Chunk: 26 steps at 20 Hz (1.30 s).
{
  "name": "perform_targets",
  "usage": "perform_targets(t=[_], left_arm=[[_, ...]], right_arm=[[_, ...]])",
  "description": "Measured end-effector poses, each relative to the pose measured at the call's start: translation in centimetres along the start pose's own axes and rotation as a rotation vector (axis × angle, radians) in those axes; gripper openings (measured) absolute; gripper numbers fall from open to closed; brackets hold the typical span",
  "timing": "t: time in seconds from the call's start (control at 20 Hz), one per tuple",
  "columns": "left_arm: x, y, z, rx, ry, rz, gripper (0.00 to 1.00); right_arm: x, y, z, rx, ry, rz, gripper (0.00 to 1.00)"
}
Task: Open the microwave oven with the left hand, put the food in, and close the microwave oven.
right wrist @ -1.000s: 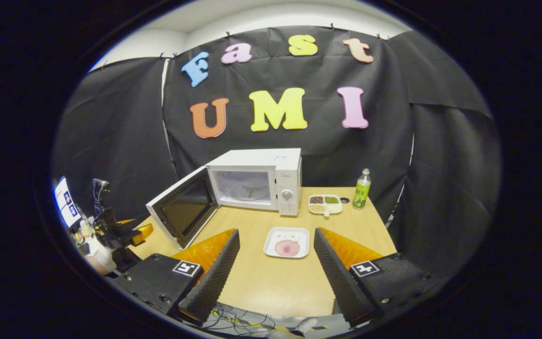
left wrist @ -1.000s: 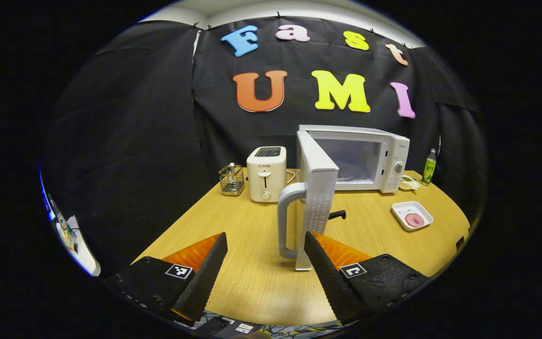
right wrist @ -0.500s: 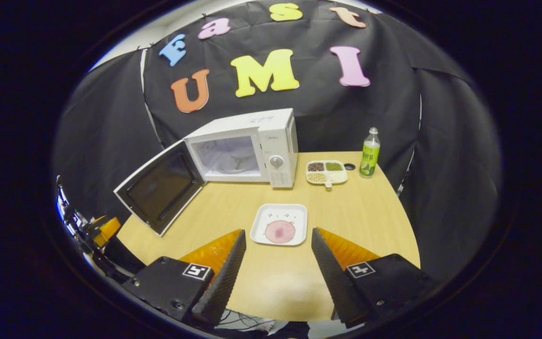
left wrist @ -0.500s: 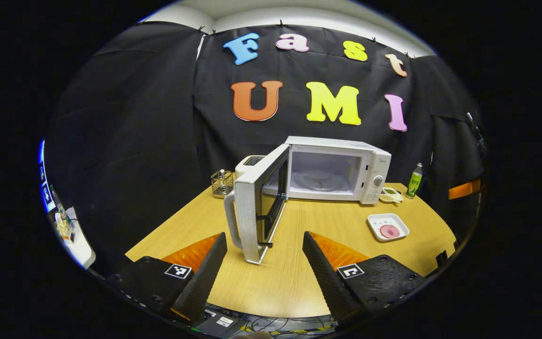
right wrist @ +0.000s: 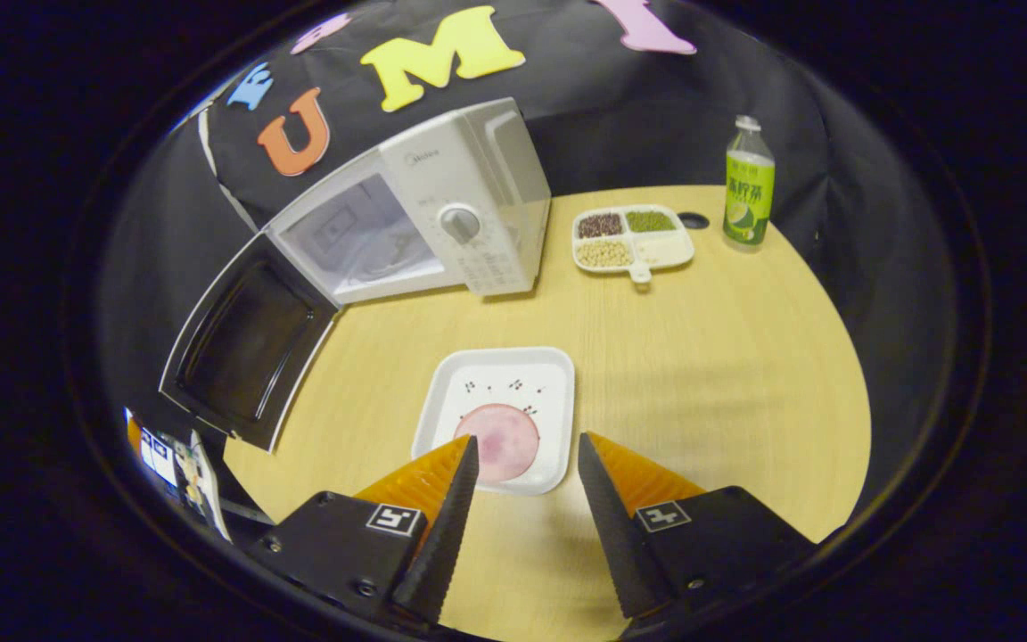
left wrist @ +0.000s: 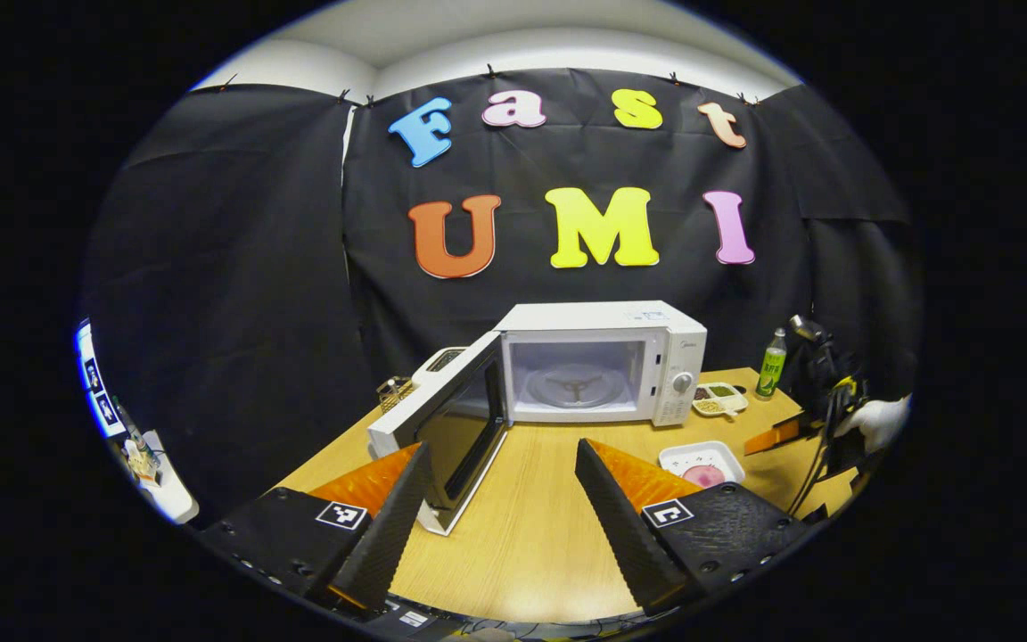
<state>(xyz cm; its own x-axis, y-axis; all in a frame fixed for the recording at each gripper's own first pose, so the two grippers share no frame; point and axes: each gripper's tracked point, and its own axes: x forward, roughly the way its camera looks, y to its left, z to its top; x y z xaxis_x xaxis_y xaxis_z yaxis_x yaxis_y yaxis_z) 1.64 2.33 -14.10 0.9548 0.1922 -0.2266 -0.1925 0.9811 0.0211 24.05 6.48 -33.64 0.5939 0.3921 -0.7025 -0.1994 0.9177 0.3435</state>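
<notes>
The white microwave (left wrist: 603, 361) stands at the back of the wooden table with its door (left wrist: 442, 423) swung wide open and the turntable bare inside. My left gripper (left wrist: 503, 446) is open, back from the door and holding nothing. A white square plate (right wrist: 500, 392) with a round pink piece of food (right wrist: 497, 441) lies on the table in front of the microwave (right wrist: 442, 223). My right gripper (right wrist: 526, 441) is open and hangs just above the plate's near edge, one fingertip over the food. In the left gripper view the plate (left wrist: 701, 464) sits beside the right gripper (left wrist: 776, 437).
A divided dish of beans (right wrist: 629, 236) and a green bottle (right wrist: 748, 183) stand to the right of the microwave. A toaster (left wrist: 438, 359) and a wire rack (left wrist: 393, 390) sit behind the open door (right wrist: 246, 352). A gloved hand (left wrist: 879, 419) is at the table's right edge.
The left gripper has let go of the door handle and pulled back; the door swung wide open. The right gripper dropped toward the plate and its fingers came closer together.
</notes>
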Motion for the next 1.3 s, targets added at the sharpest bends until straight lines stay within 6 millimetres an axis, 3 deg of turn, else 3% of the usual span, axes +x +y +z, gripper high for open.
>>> perform_targets(t=[0.05, 0.15, 0.2, 0.25, 0.3, 0.35, 0.4, 0.5, 0.6, 0.65, 0.7, 1.0, 1.3], left_arm=[[0.1, -0.9, 0.7, -0.005, 0.002, -0.006, 0.96], [0.5, -2.4, 1.9, -0.004, 0.001, -0.002, 0.96], [0.6, -3.0, 2.5, -0.006, -0.002, -0.004, 0.96], [0.9, -3.5, 3.0, -0.005, -0.002, 0.0, 0.97], [1.2, -3.8, 3.1, -0.004, 0.004, 0.004, 0.96], [1.4, -4.2, 3.1, -0.002, 0.013, 0.01, 0.96], [1.7, -4.5, 3.0, 0.002, 0.023, 0.017, 0.96], [2.1, -5.1, 3.0, 0.01, 0.039, 0.027, 0.97], [2.6, -5.6, 2.8, 0.021, 0.051, 0.027, 0.97], [2.9, -5.7, 2.4, 0.029, 0.064, 0.034, 0.97], [3.3, -5.5, 2.2, 0.031, 0.077, 0.04, 0.97], [4.5, -6.6, 2.3, 0.016, 0.092, 0.015, 0.97], [4.3, -5.6, 2.3, 0.003, 0.083, -0.004, 0.97]], right_arm=[[1.3, -0.5, 0.1, -0.002, 0.026, -0.002, 0.58], [3.4, -1.5, -0.3, 0.016, 0.096, -0.008, 0.51], [4.2, -1.6, -0.4, 0.03, 0.124, -0.001, 0.6], [4.8, -1.8, -0.5, 0.037, 0.149, 0.003, 0.43], [5.3, -2.0, -0.7, 0.042, 0.176, 0.0, 0.39], [5.6, -2.3, -1.0, 0.05, 0.202, -0.004, 0.42], [5.6, -2.3, -0.9, 0.07, 0.204, -0.003, 0.26], [6.0, -3.1, -1.7, 0.085, 0.226, -0.036, 0.19], [5.9, -3.0, -1.0, 0.078, 0.243, -0.034, 0.12], [5.9, -2.9, -1.1, 0.066, 0.242, -0.021, 0.02], [6.0, -2.9, -1.0, 0.072, 0.233, -0.011, 0.08], [6.2, -2.9, -0.9, 0.099, 0.178, 0.053, 0.04], [6.0, -2.3, -1.2, 0.197, 0.182, 0.124, 0.04]])
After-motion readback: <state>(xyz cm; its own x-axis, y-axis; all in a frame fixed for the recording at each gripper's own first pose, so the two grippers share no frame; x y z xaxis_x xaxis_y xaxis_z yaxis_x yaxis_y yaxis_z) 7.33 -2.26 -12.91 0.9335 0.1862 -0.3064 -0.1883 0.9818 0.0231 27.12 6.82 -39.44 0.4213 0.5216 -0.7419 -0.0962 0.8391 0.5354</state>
